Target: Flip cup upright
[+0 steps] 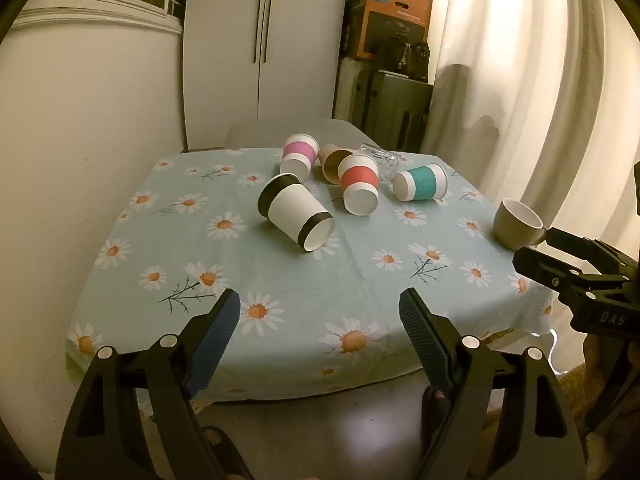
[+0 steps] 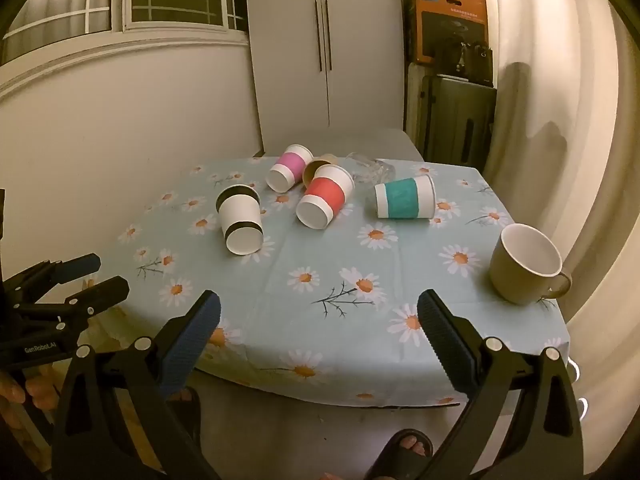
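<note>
Several paper cups lie on their sides on the daisy tablecloth [image 1: 280, 280]: a black-banded white cup [image 1: 296, 212] [image 2: 240, 220], a pink cup [image 1: 298, 156] [image 2: 288, 168], a red cup [image 1: 359, 184] [image 2: 324, 196], a teal cup [image 1: 420, 183] [image 2: 404, 198] and a brown cup [image 1: 334, 162] [image 2: 316, 164] behind the red one. A clear glass [image 1: 378, 156] [image 2: 370, 168] lies at the back. A beige mug [image 1: 516, 222] [image 2: 524, 264] stands upright at the right edge. My left gripper [image 1: 320, 316] is open and empty over the near edge. My right gripper [image 2: 320, 320] is open and empty, also short of the cups.
A white cupboard [image 1: 264, 40] and a wall stand behind the table. Stacked boxes and a suitcase [image 1: 392, 60] are at the back right, next to a curtain [image 1: 540, 80]. Feet in sandals [image 2: 404, 452] show on the floor below the table edge.
</note>
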Available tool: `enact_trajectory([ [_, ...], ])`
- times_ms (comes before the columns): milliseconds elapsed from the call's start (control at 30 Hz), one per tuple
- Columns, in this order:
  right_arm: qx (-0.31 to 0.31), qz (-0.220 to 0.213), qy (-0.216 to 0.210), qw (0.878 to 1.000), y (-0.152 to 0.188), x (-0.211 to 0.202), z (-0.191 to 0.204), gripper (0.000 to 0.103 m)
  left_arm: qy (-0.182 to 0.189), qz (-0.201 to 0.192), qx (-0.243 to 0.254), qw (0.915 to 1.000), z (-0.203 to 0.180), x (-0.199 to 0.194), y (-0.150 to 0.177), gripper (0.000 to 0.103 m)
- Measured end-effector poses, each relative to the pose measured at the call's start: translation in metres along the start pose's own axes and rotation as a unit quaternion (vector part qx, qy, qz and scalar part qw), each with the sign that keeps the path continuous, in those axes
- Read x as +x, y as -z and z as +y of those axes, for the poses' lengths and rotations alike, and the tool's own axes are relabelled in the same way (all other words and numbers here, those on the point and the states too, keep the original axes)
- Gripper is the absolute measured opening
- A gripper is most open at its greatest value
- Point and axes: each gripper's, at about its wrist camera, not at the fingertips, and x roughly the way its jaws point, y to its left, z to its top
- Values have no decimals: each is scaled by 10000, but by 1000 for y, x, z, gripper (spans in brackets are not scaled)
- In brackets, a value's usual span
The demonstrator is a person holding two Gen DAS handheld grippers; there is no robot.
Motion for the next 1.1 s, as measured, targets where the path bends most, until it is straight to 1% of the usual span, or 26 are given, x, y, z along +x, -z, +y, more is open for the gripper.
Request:
enact_trajectory([
  [267, -16, -38, -18, 10000, 1, -1, -1, 98, -20, -16, 17, 10000, 0, 0, 0, 80],
  [1100, -65, 46, 14, 10000, 3, 3, 0, 98, -23, -34, 15, 10000, 0, 0, 0, 80],
])
